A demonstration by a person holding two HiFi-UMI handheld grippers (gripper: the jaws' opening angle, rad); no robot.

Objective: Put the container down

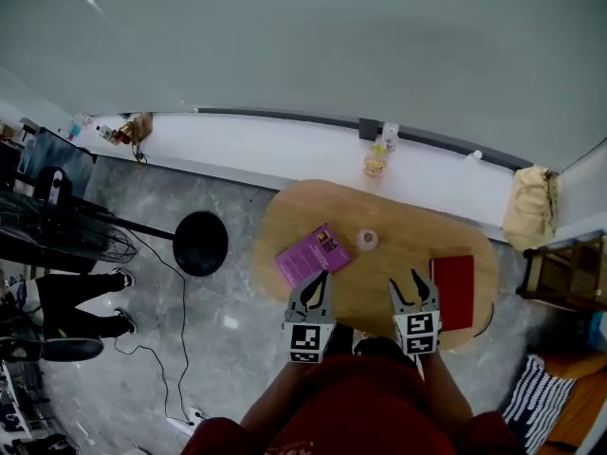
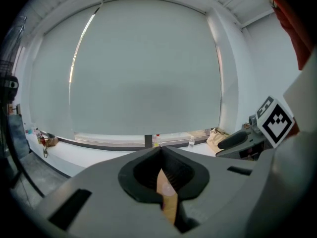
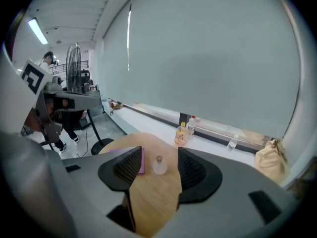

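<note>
Near edge of the oval light-wood bench (image 1: 403,218): both grippers hover over it side by side, neither on anything.

Left hand-held gripper (image 1: 318,282): jaws closed tip to tip. Its own view shows only a thin sliver of bench wood between the pads, nothing gripped.

Right hand-held gripper (image 1: 406,284): jaws spread wide and empty. Its own view looks through the gap at bare bench, with the container further out and well clear of both pads.

Just beyond the left gripper, toward the left edge: flat magenta book (image 1: 311,254). Along the right edge, beside the right gripper: flat red book (image 1: 453,290).

Mid-bench, between the two books and apart from both: small clear round container with a lid (image 1: 367,240), upright, resting on the wood by itself. Nothing touches it.

Far side, off the bench: white window ledge (image 1: 285,150) with a yellowish drink bottle (image 1: 377,159) on it.

Status, my read: put-down looks done. The container is seated on the bench and released. Nothing obvious is left except pulling the grippers back. Can't tell whether the lid is fully on; too small.
</note>
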